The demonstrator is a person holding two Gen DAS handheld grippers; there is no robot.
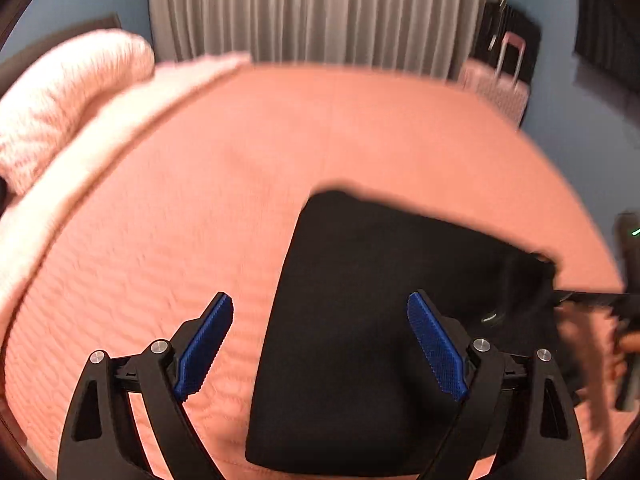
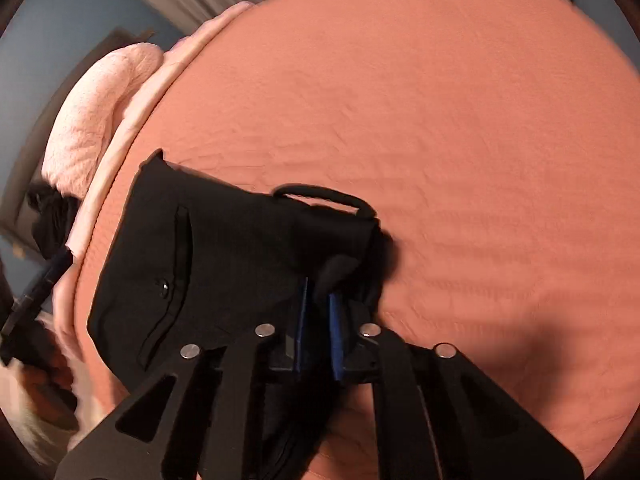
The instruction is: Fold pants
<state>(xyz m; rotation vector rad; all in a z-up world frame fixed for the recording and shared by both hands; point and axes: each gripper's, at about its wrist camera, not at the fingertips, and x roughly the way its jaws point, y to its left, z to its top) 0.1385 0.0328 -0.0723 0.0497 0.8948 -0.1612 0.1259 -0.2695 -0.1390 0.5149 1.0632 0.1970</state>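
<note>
Pants (image 1: 360,300), black and folded to a compact slab, lie on the pink bed (image 1: 240,140).
Soft, light and limp, they would likely sag if lifted at one point, so doubled edges or corners look the best hold. A pocket slit and button (image 2: 165,286) show on top, a belt loop at the far edge. Left gripper (image 1: 320,346) fingers stand wide apart over the cloth; right gripper (image 2: 319,320) fingers are clamped on a fabric fold at the near corner.

Salmon bedspread (image 1: 240,184) spread beneath and ahead of the tool; pale pink pillow (image 1: 68,96) far ahead to its left, at the cover's edge; grey pleated curtain (image 1: 320,12) straight ahead, beyond the bed; pink suitcase (image 1: 500,88) ahead to the right, blurred.
</note>
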